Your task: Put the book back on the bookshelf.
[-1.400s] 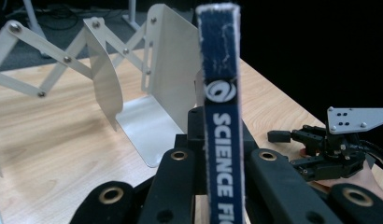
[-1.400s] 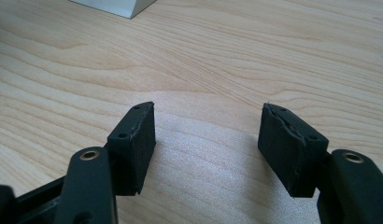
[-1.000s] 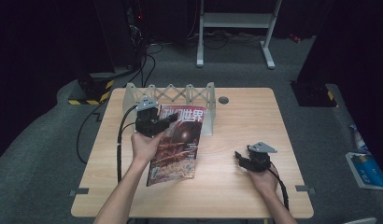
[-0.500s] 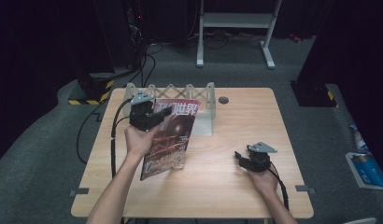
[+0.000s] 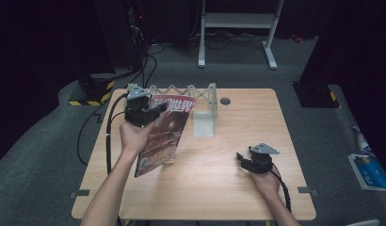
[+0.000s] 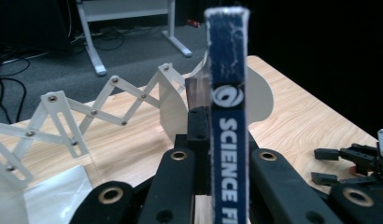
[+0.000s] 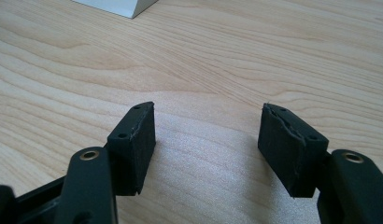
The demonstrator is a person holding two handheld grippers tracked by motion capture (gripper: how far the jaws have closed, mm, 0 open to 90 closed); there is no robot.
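The left gripper (image 5: 156,110) is clamped on the blue spine of a science magazine (image 5: 164,134), holding it tilted above the wooden table (image 5: 219,188), just beside the white accordion rack (image 5: 200,94). The right gripper (image 5: 241,160) rests near the table's front, jaws spread with nothing between them.

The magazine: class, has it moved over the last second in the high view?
Yes. The magazine, clamped in the left hand-held gripper, has tipped up on edge and shifted toward the table's left side, nearer the left end of the white folding rack.

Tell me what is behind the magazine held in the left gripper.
Behind the red-covered magazine stands a white accordion-style expanding rack on the wooden table. The magazine covers part of the rack's left section.
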